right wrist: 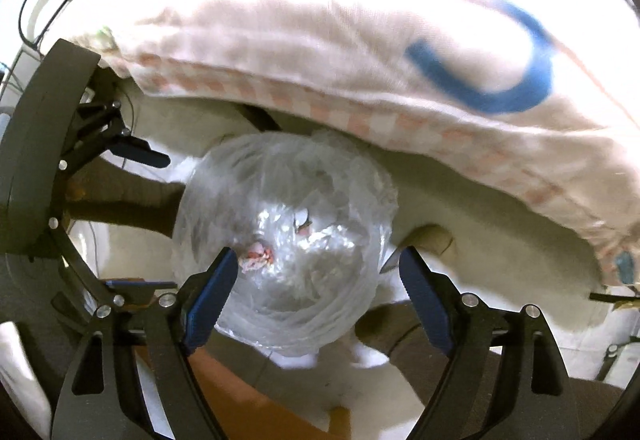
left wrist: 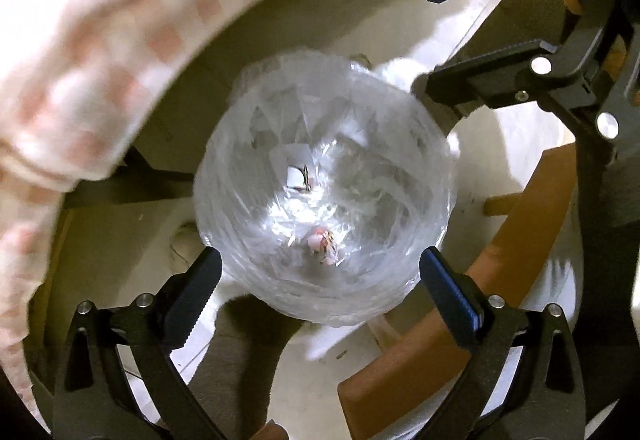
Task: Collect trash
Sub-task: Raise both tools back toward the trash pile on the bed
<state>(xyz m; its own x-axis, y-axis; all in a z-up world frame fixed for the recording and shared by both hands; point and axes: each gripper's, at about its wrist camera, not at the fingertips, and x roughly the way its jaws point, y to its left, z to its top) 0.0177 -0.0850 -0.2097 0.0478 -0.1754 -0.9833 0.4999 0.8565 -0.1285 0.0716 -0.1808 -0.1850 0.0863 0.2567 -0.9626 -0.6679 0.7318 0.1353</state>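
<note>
Our left gripper (left wrist: 320, 276) and right gripper (right wrist: 314, 276) both hang over the bin (left wrist: 324, 192), jaws apart and holding nothing. The bin, lined with a clear bag (right wrist: 280, 240), sits on the pale floor (left wrist: 132, 232). At its bottom lies a pinkish scrap (left wrist: 323, 242), with a white piece (left wrist: 297, 178) nearby. Beyond, a checked cloth (right wrist: 360, 80) overhangs.

The pink-and-white checked fabric bedding (left wrist: 92, 52) ran off the frame's edge, motion-blurred — and the small pinkish crumpled scrap (right wrist: 257, 256) inside the clear plastic-lined bin (right wrist: 284, 240) stayed unidentifiable.
</note>
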